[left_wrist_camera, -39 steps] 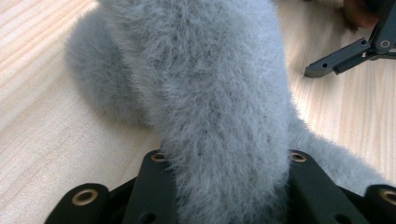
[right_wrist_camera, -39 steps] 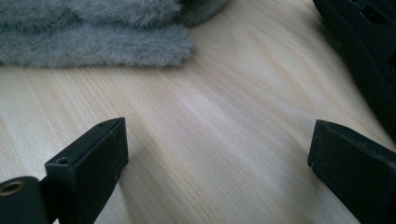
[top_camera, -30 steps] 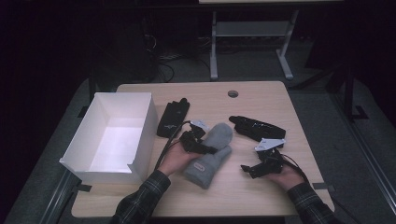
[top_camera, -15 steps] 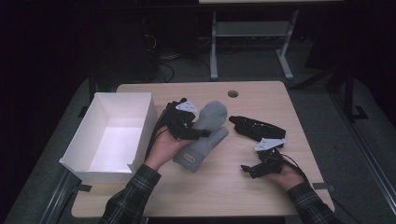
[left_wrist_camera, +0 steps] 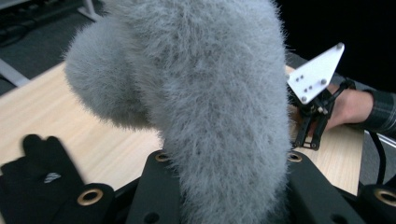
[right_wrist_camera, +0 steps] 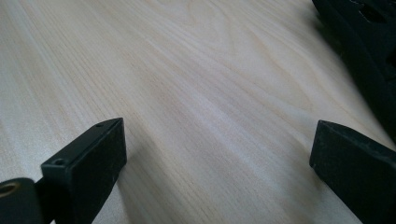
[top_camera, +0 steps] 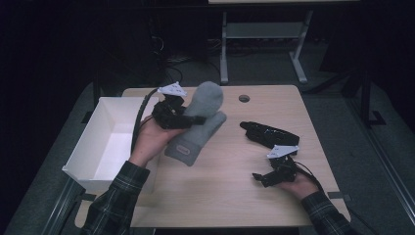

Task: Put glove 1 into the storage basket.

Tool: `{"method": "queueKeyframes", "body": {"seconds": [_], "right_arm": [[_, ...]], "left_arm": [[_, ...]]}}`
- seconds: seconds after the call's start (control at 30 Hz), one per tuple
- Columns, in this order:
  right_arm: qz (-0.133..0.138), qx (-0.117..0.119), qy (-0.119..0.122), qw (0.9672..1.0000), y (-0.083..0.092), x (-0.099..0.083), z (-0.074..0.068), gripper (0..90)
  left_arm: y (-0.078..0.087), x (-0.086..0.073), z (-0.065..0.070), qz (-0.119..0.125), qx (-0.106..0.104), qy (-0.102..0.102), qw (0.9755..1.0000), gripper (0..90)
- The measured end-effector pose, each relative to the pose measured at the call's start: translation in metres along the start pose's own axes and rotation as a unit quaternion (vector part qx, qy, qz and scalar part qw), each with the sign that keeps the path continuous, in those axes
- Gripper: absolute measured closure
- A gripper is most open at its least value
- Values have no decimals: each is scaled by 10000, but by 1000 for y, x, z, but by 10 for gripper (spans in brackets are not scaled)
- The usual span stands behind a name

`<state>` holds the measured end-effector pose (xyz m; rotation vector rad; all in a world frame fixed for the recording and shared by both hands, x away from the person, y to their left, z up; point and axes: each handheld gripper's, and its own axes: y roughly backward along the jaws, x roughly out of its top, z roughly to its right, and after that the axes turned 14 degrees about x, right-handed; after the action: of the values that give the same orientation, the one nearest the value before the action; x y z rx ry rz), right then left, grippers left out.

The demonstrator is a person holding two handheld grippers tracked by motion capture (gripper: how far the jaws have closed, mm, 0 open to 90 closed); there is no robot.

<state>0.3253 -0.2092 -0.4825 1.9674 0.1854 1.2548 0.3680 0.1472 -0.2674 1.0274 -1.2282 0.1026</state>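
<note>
- Left claw (top_camera: 188, 117) grips the grey fuzzy mitten (top_camera: 198, 122), lifted clear of the worktop (top_camera: 220, 196).
- Right claw (top_camera: 264, 177) rests empty, jaws wide.
- Left to do, likely: dropping it into the white box (top_camera: 110, 147) beside the left claw.

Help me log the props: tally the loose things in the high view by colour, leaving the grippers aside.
Grey: 1, the mitten
Black: 1, the glove
White: 1, the box
Total: 3
</note>
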Motion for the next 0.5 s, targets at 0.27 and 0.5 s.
{"method": "queueKeyframes", "body": {"seconds": [0.27,0.5], "right_arm": [[0,0,-2,10000,0,0,0,33],[-1,-1,2,10000,0,0,0,32]], "left_arm": [[41,10,-25,185,294,110,9993,713],[74,7,-50,348,623,278,9971,713]]}}
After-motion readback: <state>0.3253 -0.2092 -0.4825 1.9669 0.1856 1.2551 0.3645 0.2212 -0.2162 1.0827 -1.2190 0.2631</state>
